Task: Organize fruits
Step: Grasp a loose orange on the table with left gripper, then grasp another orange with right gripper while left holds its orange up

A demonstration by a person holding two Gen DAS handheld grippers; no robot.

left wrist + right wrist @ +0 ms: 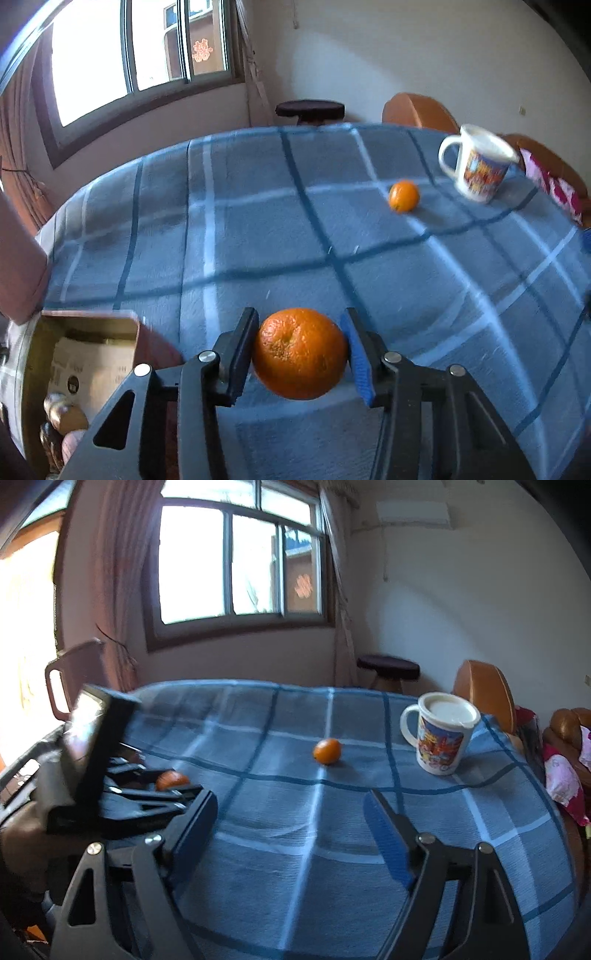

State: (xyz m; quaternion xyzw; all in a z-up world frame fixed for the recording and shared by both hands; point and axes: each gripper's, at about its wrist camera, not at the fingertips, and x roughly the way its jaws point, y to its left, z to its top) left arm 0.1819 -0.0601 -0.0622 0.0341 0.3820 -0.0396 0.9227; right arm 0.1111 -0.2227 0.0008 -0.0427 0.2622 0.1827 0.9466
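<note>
My left gripper (301, 325) is shut on a large orange (300, 353) and holds it just above the blue plaid tablecloth (258, 240). The same orange (171, 780) peeks out behind the left gripper's body in the right wrist view. A small orange (403, 195) lies on the cloth farther off to the right, near a mug; it also shows in the right wrist view (327, 751). My right gripper (291, 808) is open and empty above the cloth, with the small orange ahead of it.
A white printed mug (439, 734) with a lid stands at the table's far right. An open cardboard box (88, 362) sits below the table's left edge. Chairs (484, 690) and a dark stool (388, 664) stand behind the table.
</note>
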